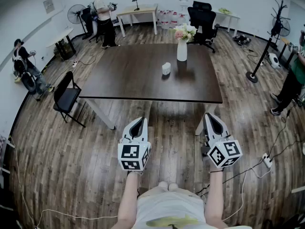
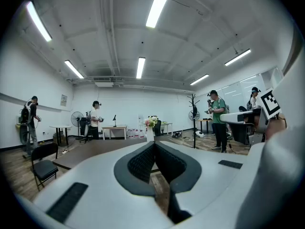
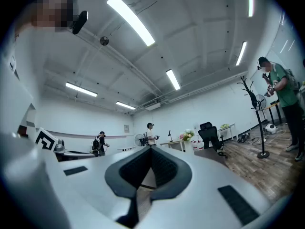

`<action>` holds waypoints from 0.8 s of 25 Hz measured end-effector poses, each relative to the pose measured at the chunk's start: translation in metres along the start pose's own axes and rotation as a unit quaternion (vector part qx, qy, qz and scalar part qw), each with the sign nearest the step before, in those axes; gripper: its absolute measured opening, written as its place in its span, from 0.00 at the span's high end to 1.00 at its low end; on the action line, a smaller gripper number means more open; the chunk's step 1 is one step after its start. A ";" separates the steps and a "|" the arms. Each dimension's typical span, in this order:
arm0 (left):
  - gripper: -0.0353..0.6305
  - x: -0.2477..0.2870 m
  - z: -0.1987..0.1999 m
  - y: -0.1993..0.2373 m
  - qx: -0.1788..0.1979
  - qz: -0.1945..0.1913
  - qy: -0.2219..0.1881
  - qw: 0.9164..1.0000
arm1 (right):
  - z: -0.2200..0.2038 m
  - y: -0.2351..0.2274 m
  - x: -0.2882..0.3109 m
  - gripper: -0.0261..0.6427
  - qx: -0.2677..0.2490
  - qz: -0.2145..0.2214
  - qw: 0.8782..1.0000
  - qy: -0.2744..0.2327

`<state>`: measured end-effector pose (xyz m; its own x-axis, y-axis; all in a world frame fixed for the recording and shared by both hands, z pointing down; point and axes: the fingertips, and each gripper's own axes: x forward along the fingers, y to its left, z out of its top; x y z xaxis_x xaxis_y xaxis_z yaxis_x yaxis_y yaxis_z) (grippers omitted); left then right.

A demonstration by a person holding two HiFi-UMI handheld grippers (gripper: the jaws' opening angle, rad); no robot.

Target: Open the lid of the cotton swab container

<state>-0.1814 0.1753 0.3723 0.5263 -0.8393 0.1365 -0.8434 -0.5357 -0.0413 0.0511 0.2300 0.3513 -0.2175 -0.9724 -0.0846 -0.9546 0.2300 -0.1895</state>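
Note:
The cotton swab container (image 1: 166, 68) is a small white tub with its lid on, standing near the middle of the dark table (image 1: 124, 80). Both grippers hang over the wooden floor well short of the table's near edge. In the head view my left gripper (image 1: 139, 120) is shut with nothing between its jaws, and my right gripper (image 1: 210, 115) is shut and empty as well. Seen from the left gripper view, the left gripper (image 2: 154, 144) has its dark pads together; the right gripper (image 3: 151, 150) looks the same in its own view. Neither gripper view shows the container.
A white vase of flowers (image 1: 182, 49) stands on the table just behind the container. A black folding chair (image 1: 66, 97) is at the table's left corner, an office chair (image 1: 202, 20) behind it. People stand around the room's edges. Cables (image 1: 257, 166) lie on the floor at right.

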 end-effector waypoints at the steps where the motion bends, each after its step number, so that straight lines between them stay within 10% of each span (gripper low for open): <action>1: 0.91 0.000 0.000 0.000 0.001 0.000 -0.001 1.000 | 0.000 0.000 0.000 0.93 0.001 0.000 1.000 -0.001; 20: 0.91 0.005 -0.005 -0.017 0.005 0.016 0.005 1.000 | -0.003 -0.028 -0.008 0.93 0.028 0.002 0.999 -0.018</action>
<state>-0.1653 0.1803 0.3788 0.4974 -0.8555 0.1441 -0.8591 -0.5088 -0.0550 0.0785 0.2309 0.3599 -0.2131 -0.9697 -0.1197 -0.9404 0.2368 -0.2441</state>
